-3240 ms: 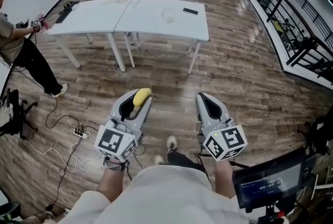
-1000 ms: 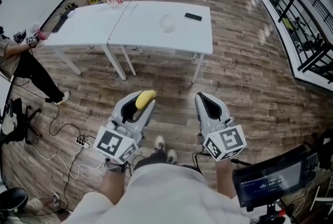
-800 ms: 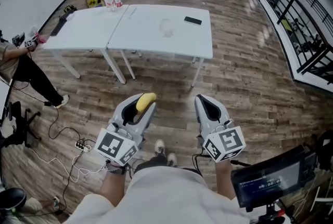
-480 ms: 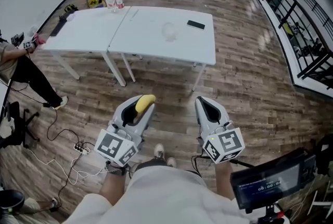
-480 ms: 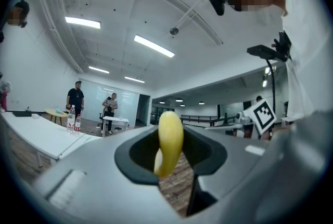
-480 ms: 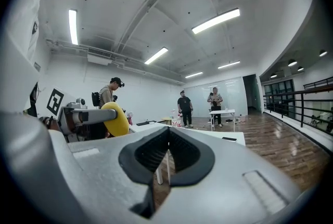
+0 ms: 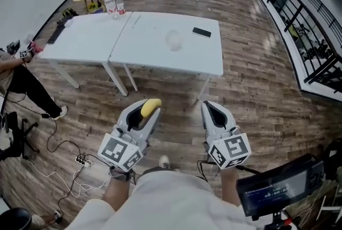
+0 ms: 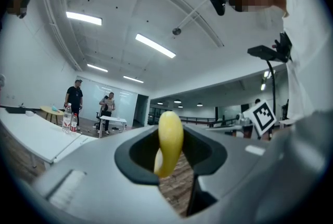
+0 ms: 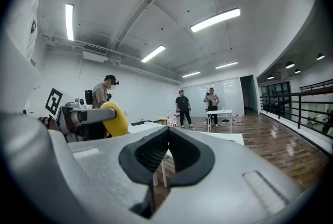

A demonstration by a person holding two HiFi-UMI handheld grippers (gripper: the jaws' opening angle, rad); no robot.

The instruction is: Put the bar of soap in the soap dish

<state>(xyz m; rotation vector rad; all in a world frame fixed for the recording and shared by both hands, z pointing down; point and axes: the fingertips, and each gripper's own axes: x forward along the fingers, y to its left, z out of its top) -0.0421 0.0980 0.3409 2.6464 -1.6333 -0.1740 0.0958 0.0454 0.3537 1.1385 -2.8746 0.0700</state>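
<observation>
A yellow bar of soap (image 7: pixel 150 106) sits between the tips of my left gripper (image 7: pixel 149 110), which is shut on it and held level over the wooden floor. In the left gripper view the soap (image 8: pixel 169 140) stands on edge in the jaw opening. My right gripper (image 7: pixel 209 108) hangs beside it, shut and empty; from its own view its tips (image 9: pixel 168 132) meet, and the soap (image 9: pixel 115 119) shows at the left. Ahead stands a white table (image 7: pixel 155 55) with a small clear dish (image 7: pixel 173 39) near its middle.
A dark phone (image 7: pixel 201 32) lies on the table's right part; two bottles (image 7: pixel 109 4) stand at its far left corner. A person (image 7: pixel 16 74) stands at the left, cables (image 7: pixel 69 154) trail on the floor, a screen (image 7: pixel 272 186) sits lower right.
The table has drawn nearer and lower in the head view as both grippers advance toward it. The left gripper's hold on the soap is unchanged, and the right stays shut.
</observation>
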